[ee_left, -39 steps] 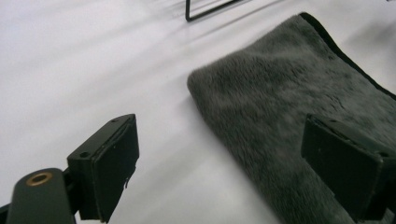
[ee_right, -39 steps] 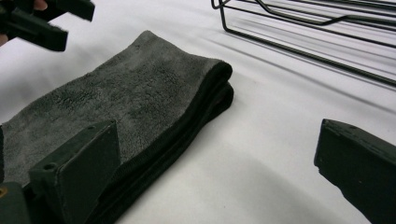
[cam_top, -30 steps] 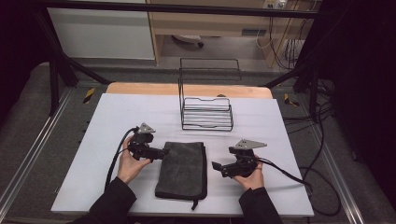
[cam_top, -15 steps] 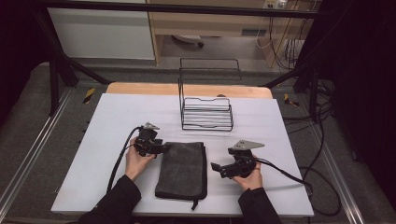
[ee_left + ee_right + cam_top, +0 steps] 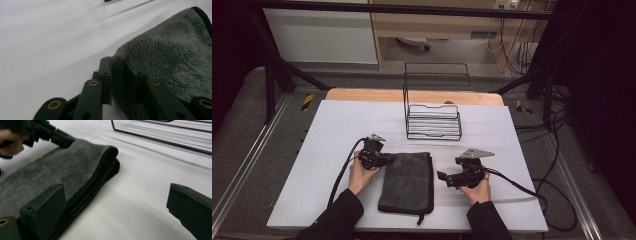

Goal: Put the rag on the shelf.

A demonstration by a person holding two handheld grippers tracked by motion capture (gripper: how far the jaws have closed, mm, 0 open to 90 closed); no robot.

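Item: folded grey towel (image 5: 407,181), flat on the white table (image 5: 337,125) between my hands, wire rack (image 5: 432,120) behind it. My left gripper (image 5: 120,75) has just been closing; its jaws now pinch the towel's far-left corner. My right gripper (image 5: 115,212) waits beside the right edge, jaws wide apart, empty. Risk: the pinch may catch only the top layer, so lifting could unfold the stack.

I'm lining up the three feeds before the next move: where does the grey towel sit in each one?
High view: the grey towel lies low and centre on the white table, between the left gripper and the right gripper.
Left gripper view: right half, its corner pinched between the jaws.
Right gripper view: left half, folded edge facing right.
Shared landmark: the black wire rack, behind the towel.
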